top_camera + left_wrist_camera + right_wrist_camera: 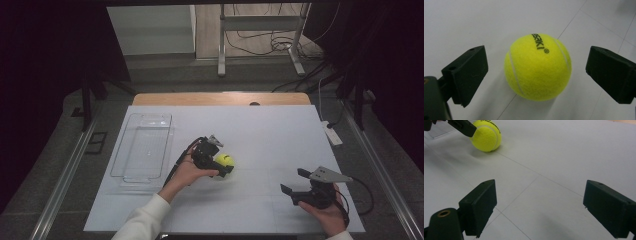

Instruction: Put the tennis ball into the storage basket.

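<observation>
A yellow tennis ball (225, 160) rests on the white table sheet (270, 140) near the middle. My left gripper (221, 157) stands open around it, one jaw on each side. In the left gripper view the ball (537, 67) sits between the two black jaws, with a small gap at each side, so the left gripper (536, 72) is not touching it. My right gripper (295, 181) is held open over the front right of the table with nothing between its jaws. The right gripper view (539, 207) shows bare sheet between its jaws and the ball (486, 137) far off at the top left.
An empty clear plastic tray (145, 147) lies on the left part of the sheet, close to the left hand. A white power strip (331, 132) lies at the table's right edge. A metal stand (260, 35) and cables are on the floor beyond the table.
</observation>
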The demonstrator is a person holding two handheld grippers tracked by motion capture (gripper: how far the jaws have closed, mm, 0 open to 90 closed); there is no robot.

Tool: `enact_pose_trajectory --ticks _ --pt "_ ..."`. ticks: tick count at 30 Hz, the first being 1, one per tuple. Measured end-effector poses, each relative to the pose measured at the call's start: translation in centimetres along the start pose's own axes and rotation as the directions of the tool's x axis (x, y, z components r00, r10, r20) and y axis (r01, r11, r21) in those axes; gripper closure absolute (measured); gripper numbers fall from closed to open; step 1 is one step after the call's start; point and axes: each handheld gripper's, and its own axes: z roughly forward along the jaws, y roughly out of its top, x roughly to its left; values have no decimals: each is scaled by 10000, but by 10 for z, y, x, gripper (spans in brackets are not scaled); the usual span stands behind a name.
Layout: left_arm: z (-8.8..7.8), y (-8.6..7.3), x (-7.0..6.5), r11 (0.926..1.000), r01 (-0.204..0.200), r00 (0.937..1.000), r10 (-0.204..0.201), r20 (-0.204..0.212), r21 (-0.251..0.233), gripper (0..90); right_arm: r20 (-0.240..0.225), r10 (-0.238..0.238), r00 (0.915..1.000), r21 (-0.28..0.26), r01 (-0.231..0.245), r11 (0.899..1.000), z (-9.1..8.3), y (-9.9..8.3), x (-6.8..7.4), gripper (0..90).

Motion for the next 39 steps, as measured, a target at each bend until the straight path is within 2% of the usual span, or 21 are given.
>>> enact_pose_trajectory --ticks 12,13,16,18,19,20,23,28,32,39 --pt "9 -2 -2 9998 -51 9999 54 -136 216 84 -11 -14 10000 3 14 10000 0 0 0 121" --pt "10 -3 -2 9995 -48 9996 56 -269 318 100 -11 -3 10000 6 3 10000 0 0 0 121" --pt "12 -3 -2 9990 -48 9996 61 -284 448 141 -11 6 10000 10 -6 10000 0 0 0 121" --pt "12 -4 -2 9985 -70 9997 84 -249 535 232 -12 0 10000 9 0 10000 0 0 0 121" --pt "12 -4 -3 9989 -89 9998 97 -162 464 232 -12 0 10000 9 0 10000 0 0 0 121" --pt "12 -4 -4 9987 -174 9996 185 -235 470 259 -7 -6 10000 11 6 10000 0 0 0 121" --pt "12 -4 -7 9983 -323 9988 341 -362 485 265 -2 -7 10000 10 7 10000 0 0 0 121" --pt "9 -3 -8 9988 -371 9972 391 -643 327 267 2 5 10000 4 -5 10000 0 0 0 121" --pt "2 -3 -7 9994 -324 9974 328 -640 73 267 6 19 10000 6 -19 10000 0 0 0 121" --pt "-9 -1 -13 9980 -538 9978 525 -408 -316 268 13 12 10000 6 -12 10000 0 0 0 121"
